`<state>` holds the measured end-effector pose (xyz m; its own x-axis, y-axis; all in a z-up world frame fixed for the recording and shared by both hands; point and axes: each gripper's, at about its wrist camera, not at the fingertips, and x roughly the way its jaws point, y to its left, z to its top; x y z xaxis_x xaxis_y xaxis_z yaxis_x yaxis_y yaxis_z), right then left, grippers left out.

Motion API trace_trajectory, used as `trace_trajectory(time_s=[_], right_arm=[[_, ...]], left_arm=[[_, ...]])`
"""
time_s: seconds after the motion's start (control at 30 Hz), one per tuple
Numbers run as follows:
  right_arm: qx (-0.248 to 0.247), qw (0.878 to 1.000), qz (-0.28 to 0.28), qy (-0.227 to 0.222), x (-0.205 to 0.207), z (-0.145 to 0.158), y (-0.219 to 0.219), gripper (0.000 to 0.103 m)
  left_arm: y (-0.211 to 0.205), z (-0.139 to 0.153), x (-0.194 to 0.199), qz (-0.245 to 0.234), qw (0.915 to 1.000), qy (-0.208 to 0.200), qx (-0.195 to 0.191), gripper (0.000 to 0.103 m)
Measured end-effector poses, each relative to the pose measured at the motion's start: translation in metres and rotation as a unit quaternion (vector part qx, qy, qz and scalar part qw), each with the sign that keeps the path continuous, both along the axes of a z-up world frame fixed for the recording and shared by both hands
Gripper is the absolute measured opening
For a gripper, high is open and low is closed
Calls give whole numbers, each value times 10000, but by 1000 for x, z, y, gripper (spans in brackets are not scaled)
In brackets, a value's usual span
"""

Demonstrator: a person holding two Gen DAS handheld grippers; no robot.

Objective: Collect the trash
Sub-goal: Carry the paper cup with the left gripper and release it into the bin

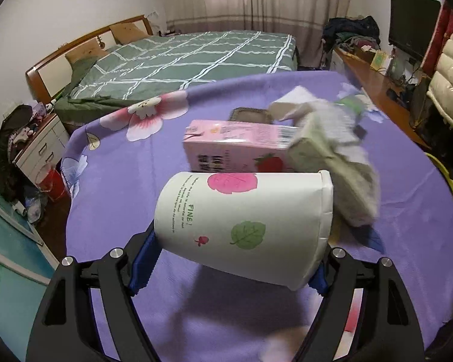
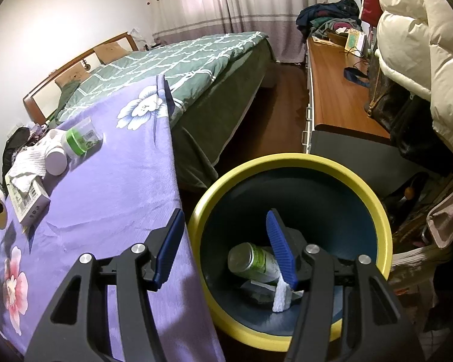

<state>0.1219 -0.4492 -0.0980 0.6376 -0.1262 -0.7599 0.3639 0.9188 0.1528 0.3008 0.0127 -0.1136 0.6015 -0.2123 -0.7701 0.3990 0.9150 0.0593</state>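
My left gripper (image 1: 232, 271) is shut on a white paper cup (image 1: 244, 220) with leaf prints, held on its side above the purple floral tablecloth (image 1: 120, 187). Behind the cup lie a pink milk carton (image 1: 232, 147), crumpled tissue (image 1: 332, 157) and a small foil tray (image 1: 250, 114). My right gripper (image 2: 225, 215) is open and holds nothing; it hovers over the table's edge and a yellow-rimmed trash bin (image 2: 287, 163). Inside the bin lie a green can (image 2: 253, 262) and a white scrap (image 2: 281, 298). A green-lidded jar (image 2: 81, 141), a white tissue (image 2: 24, 163) and the carton (image 2: 27, 202) show on the cloth.
A bed with a green checked cover (image 1: 181, 54) stands beyond the table. A wooden desk (image 2: 335, 96) with clutter and a hanging white padded coat (image 2: 422, 45) are on the right. Dark wood floor (image 2: 281, 114) lies between the bed and the desk.
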Motion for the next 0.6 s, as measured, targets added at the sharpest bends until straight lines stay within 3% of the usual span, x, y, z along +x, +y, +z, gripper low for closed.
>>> trace_trajectory(time_s=[0.3, 0.6], right_arm=[[49, 9999, -60, -91, -17, 4, -14, 54], [-103, 9998, -169, -74, -51, 11, -34, 54]], left_arm=[[-82, 43, -68, -668, 9975, -176, -126, 79], [-226, 66, -104, -1879, 9817, -151, -260, 79]])
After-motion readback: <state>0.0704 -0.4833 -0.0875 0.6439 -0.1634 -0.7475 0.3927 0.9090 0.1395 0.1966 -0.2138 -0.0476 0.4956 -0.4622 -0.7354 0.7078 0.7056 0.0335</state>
